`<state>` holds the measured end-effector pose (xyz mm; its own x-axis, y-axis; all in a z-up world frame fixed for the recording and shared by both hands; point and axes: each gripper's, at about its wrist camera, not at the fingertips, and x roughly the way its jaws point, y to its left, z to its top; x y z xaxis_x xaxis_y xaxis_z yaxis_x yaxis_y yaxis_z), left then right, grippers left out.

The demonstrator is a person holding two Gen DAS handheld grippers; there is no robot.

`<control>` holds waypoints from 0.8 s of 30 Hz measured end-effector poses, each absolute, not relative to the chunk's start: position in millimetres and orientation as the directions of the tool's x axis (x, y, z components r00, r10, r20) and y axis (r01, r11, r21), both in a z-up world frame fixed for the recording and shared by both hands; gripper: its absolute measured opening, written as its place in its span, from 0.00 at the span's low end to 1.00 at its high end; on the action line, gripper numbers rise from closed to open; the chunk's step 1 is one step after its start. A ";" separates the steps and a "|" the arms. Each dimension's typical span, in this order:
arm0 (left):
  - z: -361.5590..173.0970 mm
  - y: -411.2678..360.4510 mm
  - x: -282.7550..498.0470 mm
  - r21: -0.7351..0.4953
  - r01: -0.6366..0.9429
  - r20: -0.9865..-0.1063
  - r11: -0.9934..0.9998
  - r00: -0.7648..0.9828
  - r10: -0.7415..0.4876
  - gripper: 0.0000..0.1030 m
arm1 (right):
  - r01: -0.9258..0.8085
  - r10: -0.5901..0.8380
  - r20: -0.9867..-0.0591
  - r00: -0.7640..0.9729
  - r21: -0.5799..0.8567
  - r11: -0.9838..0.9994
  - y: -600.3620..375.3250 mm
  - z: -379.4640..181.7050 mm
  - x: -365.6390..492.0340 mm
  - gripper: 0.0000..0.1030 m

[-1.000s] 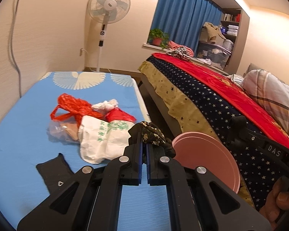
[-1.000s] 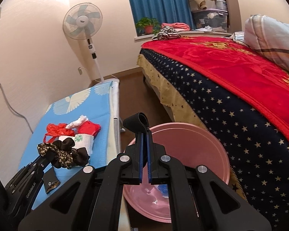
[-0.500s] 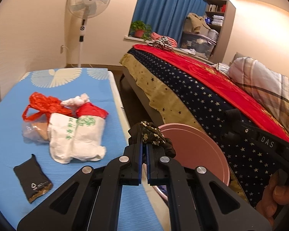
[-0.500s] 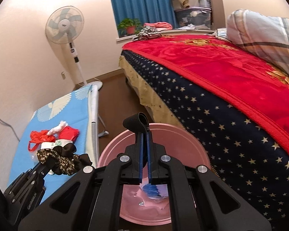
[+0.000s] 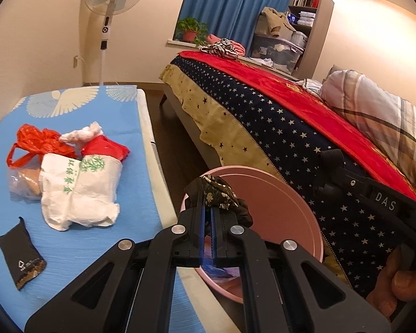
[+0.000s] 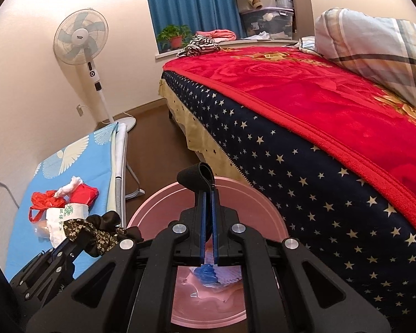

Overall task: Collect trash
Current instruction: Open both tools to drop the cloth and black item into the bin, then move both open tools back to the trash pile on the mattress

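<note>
Roughly midway: the round pink plastic bin point(image 6: 266, 211) on the floor already held crumpled blue and white scraps. Left gripper point(image 5: 207, 216) pinched a black-and-gold floral fabric scrunchie point(image 5: 222, 197) over its rim; right gripper point(image 6: 208, 216) clamped a black elastic band point(image 6: 195, 176) above it. Red plastic bag point(image 5: 38, 144), white paper bag point(image 5: 77, 191) and black pouch point(image 5: 20, 256) remained on the blue cot point(image 5: 2, 213).

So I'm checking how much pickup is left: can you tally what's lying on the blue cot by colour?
Red: 2, the red plastic bag and red packet
White: 2, the white paper bag and crumpled tissue
Clear: 1, the clear bag
Black: 1, the black pouch
Total: 6
</note>
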<state>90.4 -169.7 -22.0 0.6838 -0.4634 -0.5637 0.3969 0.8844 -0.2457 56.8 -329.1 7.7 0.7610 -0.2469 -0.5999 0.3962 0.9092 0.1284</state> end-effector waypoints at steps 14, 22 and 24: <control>-23.7 -160.6 89.6 -0.242 0.366 -0.592 0.898 0.678 -0.436 0.33 | 0.438 -0.282 -0.603 0.746 0.126 0.890 -332.6 10.1 48.2 0.36; -9.0 -134.6 75.9 -0.235 0.338 -0.556 0.912 0.722 -0.411 0.32 | 0.383 -0.233 -0.593 0.771 0.140 0.913 -313.0 15.5 43.2 0.36; -5.9 -128.1 72.0 -0.229 0.331 -0.549 0.915 0.733 -0.402 0.29 | 0.370 -0.222 -0.591 0.775 0.141 0.918 -307.1 16.2 42.2 0.36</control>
<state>72.0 -128.1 -5.9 0.7326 -0.4025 -0.5488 0.3311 0.9153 -0.2293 42.2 -307.1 16.2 0.7754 -0.2220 -0.5912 0.3703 0.9182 0.1408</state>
